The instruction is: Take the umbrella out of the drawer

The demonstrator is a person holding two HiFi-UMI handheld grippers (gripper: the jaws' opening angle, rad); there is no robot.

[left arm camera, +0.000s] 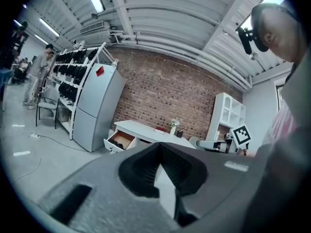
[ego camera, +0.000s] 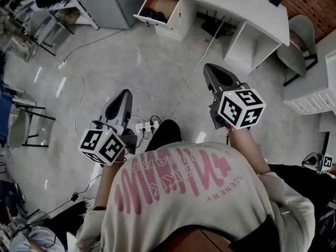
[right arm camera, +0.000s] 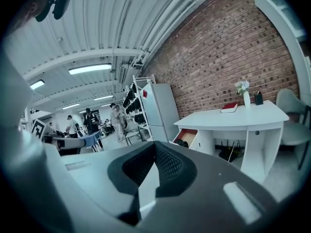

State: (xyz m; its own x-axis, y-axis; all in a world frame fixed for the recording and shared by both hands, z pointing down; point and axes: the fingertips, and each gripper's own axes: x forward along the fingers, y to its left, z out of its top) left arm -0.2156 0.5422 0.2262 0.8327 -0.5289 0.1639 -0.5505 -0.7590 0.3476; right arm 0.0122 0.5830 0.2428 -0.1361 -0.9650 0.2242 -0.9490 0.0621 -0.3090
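Zero steps done: both tongs, left gripper and right gripper, are closed and empty, well apart from the open drawer. The umbrella is probably the dark shape inside. Approach, grasp and lift-out remain.

Open grey polished floor leads to the pulled-out, brown-lined drawer of the white bench; thin white cables cross it.
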